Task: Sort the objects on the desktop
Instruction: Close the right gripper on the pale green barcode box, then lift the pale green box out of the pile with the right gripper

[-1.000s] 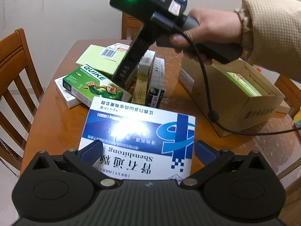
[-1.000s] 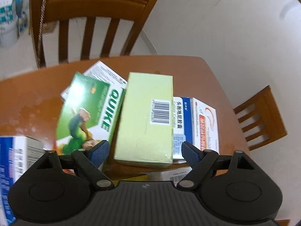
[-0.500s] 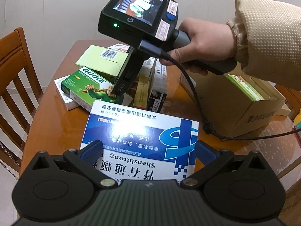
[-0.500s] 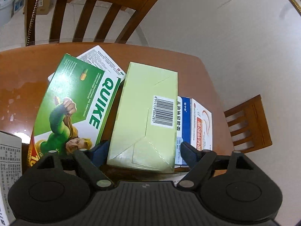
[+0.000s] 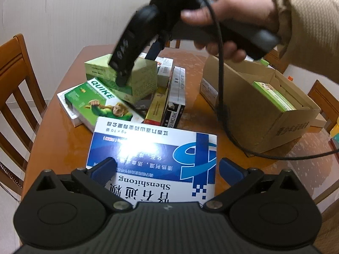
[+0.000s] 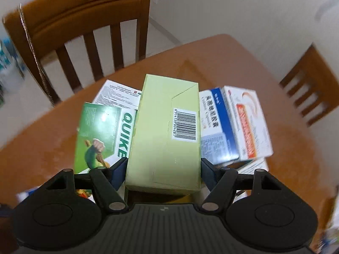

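Boxes lay heaped on the wooden table (image 5: 53,127), and each camera caught a different side of the pile. Only the right wrist view showed the barcode on the pale green box (image 6: 163,135) and how the right gripper (image 6: 163,169) held it, one blue pad pressed to each long side. That box ran lengthwise away from the camera toward the far chair (image 6: 84,31), its near end between the pads, above the green QUIKE box (image 6: 101,131) and beside a blue-and-white box (image 6: 216,127). Only the left wrist view showed the cardboard carton (image 5: 264,110) to the right, the hand (image 5: 228,21) on the right gripper's handle, and the large blue-and-white box (image 5: 152,158). The left gripper (image 5: 167,169) stood wide, its fingers either side of that box's near end; whether they touched it could not be told.
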A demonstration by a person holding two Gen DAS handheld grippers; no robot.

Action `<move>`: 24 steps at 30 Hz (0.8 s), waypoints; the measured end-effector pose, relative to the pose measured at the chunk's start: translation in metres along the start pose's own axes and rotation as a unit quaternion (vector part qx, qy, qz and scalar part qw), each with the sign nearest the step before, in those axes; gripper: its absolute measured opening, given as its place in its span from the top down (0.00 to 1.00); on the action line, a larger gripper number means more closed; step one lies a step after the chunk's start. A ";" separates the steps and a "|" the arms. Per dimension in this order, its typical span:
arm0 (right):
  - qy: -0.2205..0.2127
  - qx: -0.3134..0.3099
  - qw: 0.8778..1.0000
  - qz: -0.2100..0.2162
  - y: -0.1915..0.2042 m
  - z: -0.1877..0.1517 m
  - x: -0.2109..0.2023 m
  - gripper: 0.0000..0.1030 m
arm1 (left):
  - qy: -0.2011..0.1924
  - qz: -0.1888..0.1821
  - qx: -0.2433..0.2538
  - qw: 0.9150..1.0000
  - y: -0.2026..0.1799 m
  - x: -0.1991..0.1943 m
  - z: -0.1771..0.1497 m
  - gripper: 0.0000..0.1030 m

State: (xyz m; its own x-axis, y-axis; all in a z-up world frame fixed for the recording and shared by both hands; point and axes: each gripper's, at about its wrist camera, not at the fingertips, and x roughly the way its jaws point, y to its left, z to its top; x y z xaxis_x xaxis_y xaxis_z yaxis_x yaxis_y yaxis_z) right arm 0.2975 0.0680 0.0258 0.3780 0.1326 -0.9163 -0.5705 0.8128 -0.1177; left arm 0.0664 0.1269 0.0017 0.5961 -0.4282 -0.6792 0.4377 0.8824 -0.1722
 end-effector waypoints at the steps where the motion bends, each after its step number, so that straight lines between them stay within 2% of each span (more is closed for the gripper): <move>1: 0.003 0.013 1.000 0.011 -0.004 0.001 -0.003 0.26 | 0.000 -0.001 0.001 1.000 0.000 0.000 0.000 0.00; 6: 0.009 0.057 0.997 0.051 -0.013 -0.003 -0.017 0.28 | 0.003 -0.002 0.009 1.000 -0.004 0.002 -0.001 0.00; 9: 0.020 0.062 0.996 0.058 -0.013 -0.008 -0.022 0.28 | 0.003 -0.004 0.015 1.000 -0.006 0.001 -0.002 0.00; 16: 0.030 0.025 0.999 0.032 0.003 -0.014 -0.031 0.27 | 0.000 -0.010 0.022 1.000 -0.009 -0.002 -0.003 0.00; 24: 0.057 -0.008 0.998 -0.007 0.016 -0.001 -0.008 0.24 | -0.008 -0.009 0.011 1.000 -0.004 0.000 -0.001 0.00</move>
State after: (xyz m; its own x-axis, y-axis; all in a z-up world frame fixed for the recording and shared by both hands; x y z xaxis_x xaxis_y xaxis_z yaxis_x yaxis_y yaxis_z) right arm 0.2846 0.0789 0.0312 0.3015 0.0553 -0.9519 -0.5770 0.8054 -0.1359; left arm 0.0640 0.1240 0.0016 0.5985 -0.4480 -0.6642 0.4630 0.8700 -0.1696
